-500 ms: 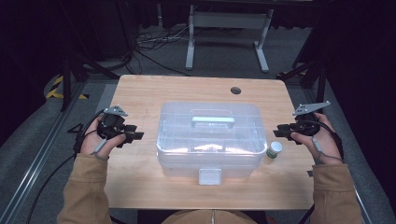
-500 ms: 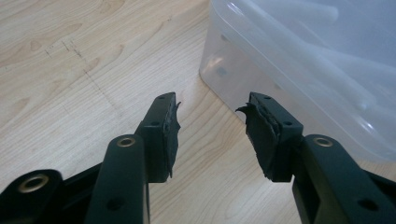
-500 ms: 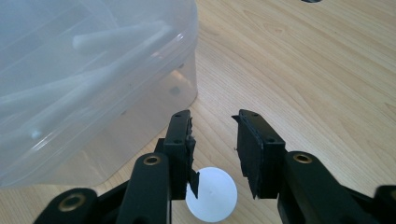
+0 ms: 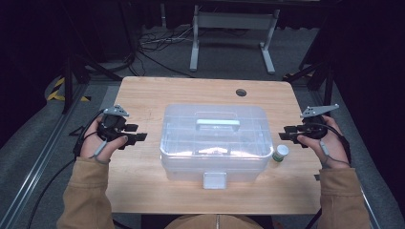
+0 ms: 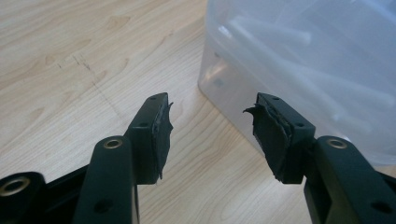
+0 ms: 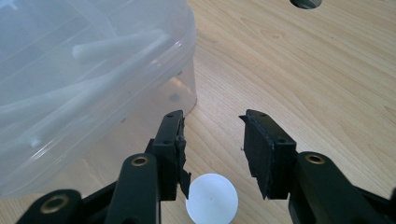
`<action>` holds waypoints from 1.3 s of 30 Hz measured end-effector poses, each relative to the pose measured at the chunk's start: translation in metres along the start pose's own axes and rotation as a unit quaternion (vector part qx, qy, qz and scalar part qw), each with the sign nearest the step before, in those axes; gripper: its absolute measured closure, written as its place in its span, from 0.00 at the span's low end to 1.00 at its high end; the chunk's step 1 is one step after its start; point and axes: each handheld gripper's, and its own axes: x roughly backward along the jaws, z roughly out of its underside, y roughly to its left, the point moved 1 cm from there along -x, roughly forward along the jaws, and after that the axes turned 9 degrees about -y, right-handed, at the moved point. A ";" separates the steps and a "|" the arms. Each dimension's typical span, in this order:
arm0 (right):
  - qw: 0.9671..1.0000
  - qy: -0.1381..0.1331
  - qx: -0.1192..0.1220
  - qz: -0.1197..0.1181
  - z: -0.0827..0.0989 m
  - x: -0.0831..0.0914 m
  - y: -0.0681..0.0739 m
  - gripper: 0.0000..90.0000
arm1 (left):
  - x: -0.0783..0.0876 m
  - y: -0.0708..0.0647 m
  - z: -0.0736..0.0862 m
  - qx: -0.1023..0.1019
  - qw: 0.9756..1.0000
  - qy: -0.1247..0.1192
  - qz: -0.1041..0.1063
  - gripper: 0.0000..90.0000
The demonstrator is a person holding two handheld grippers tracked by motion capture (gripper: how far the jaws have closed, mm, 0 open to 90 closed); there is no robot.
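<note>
- Not much has shifted since the earlier frame: both my hands sit where they were, box and little bottle haven't budged.
- My left gripper [image 4: 139,133] hangs over the table [image 4: 143,95] at about 9 o'clock from the clear plastic box [image 4: 215,143], pointing at its side wall but stopping short of it.
- In the left gripper view the jaws stand wide apart with just bare wood between them; the box corner [image 5: 299,70] sits past the right-hand pad, not touching.
- My right gripper [image 4: 285,133] is at 3 o'clock from the box, aimed back toward it, also apart from it.
- In the right gripper view the jaws are apart with nothing clamped; the pads are frayed.
- The small bottle [image 4: 281,152] with the white cap [image 6: 211,198] stands upright just beside the box's near right corner, roughly 4 o'clock from the box centre. The cap shows low down between my right jaws, nearer the left pad, ungripped.
- The box sits mid-table, lid on, white handle [image 4: 218,123] flat on top, latch [image 4: 214,180] at 6 o'clock facing me.
</note>
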 end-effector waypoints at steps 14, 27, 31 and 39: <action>1.000 0.016 0.018 -0.004 0.002 -0.005 0.008 0.67 | 0.020 -0.043 -0.030 -0.052 0.997 -0.046 0.043 0.53; 0.999 0.027 0.023 -0.009 0.005 -0.009 0.015 0.66 | 0.006 -0.070 -0.048 -0.078 0.992 -0.066 0.073 0.49; 0.999 0.028 0.023 -0.009 0.005 -0.008 0.016 0.66 | -0.004 -0.078 -0.053 -0.078 0.991 -0.073 0.084 0.48; 0.999 0.030 0.024 -0.005 0.009 -0.006 0.019 0.65 | -0.024 -0.089 -0.062 -0.090 0.988 -0.067 0.104 0.46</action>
